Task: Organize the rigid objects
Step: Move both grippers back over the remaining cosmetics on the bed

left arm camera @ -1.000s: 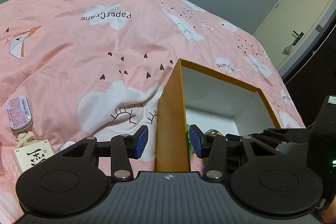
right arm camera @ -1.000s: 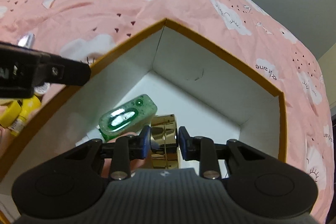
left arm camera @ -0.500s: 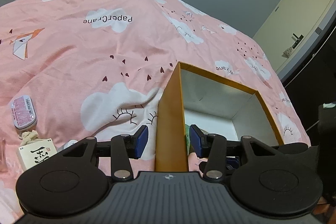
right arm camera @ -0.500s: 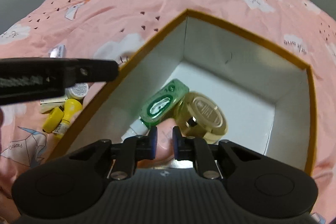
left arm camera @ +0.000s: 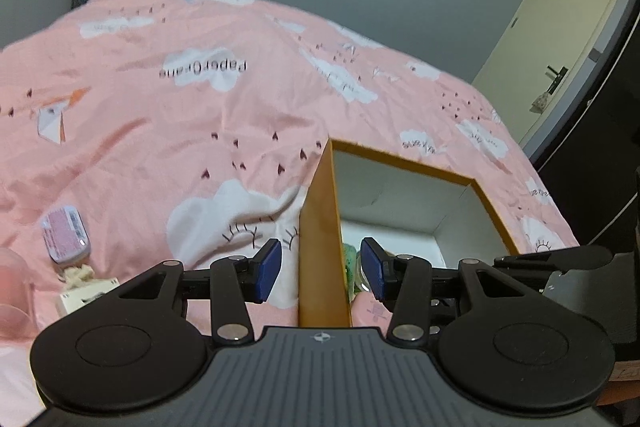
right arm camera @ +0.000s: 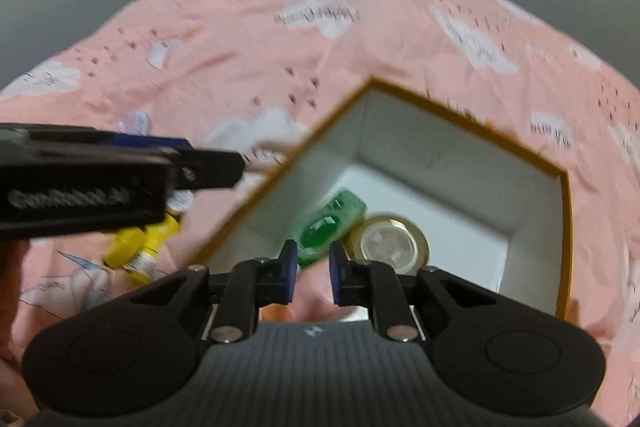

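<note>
The left claw (left arm camera: 320, 269) straddles the box (left arm camera: 320, 247) wall, pads not pressing. The right claw (right arm camera: 313, 269) hangs pressed together, empty, above the green case (right arm camera: 328, 231) and gold tin (right arm camera: 394, 241).

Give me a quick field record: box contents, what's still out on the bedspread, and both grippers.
Container: orange-rimmed cardboard box, white inside, open, on pink cloud-print bedspread
Inside box: green translucent bottle lying down; round gold-rimmed tin beside it
Still outside: yellow tubes; flat pink tin; small cream carton
Left gripper: open, jaws straddling the box's near wall
Right gripper: shut, empty, above the box
</note>
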Demonstrator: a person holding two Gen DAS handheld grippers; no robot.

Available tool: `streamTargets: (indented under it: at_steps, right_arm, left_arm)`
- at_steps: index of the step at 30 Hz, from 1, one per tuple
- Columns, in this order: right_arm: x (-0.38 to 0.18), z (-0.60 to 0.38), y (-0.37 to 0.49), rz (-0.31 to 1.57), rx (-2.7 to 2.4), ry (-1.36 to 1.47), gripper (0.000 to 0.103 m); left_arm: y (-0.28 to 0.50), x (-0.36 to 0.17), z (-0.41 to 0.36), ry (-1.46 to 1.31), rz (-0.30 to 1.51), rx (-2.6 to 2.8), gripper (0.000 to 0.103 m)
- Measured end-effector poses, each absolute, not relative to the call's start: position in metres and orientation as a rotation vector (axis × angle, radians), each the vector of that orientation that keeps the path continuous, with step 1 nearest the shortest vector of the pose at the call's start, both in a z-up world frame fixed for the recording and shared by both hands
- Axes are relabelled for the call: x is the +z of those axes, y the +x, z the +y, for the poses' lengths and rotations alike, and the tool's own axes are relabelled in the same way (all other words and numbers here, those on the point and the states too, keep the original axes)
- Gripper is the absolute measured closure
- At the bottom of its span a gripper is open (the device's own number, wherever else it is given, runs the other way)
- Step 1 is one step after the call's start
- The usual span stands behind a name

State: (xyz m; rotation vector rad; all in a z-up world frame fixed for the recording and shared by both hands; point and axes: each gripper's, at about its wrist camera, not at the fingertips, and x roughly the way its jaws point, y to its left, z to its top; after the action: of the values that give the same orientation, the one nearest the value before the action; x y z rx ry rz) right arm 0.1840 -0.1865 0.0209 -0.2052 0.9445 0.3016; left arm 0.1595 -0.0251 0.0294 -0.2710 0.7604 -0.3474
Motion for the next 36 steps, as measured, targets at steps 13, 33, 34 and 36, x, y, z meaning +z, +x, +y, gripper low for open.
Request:
streamTargets:
  at_steps: [13,33,34,36]
  right_arm:
    - [0.060,-0.140,0.156,0.714,0.372,-0.191,0.064]
    - [0.017,-0.037,0.155,0.734,0.516,-0.149,0.040]
    - [0.012,-0.035,0.157,0.743,0.519,-0.159,0.040]
    - [0.000,-0.030,0.163,0.772,0.533,-0.164,0.042]
  left_arm:
    - [0.130,0.046,0.029,-0.319,0.685,-0.281,0.048]
    - [0.115,0.002,0.148,-0.472,0.777,-0.002,0.047]
    - [0.115,-0.003,0.151,-0.490,0.795,-0.001,0.047]
    - [0.118,-0.014,0.155,-0.524,0.836,-0.007,0.047]
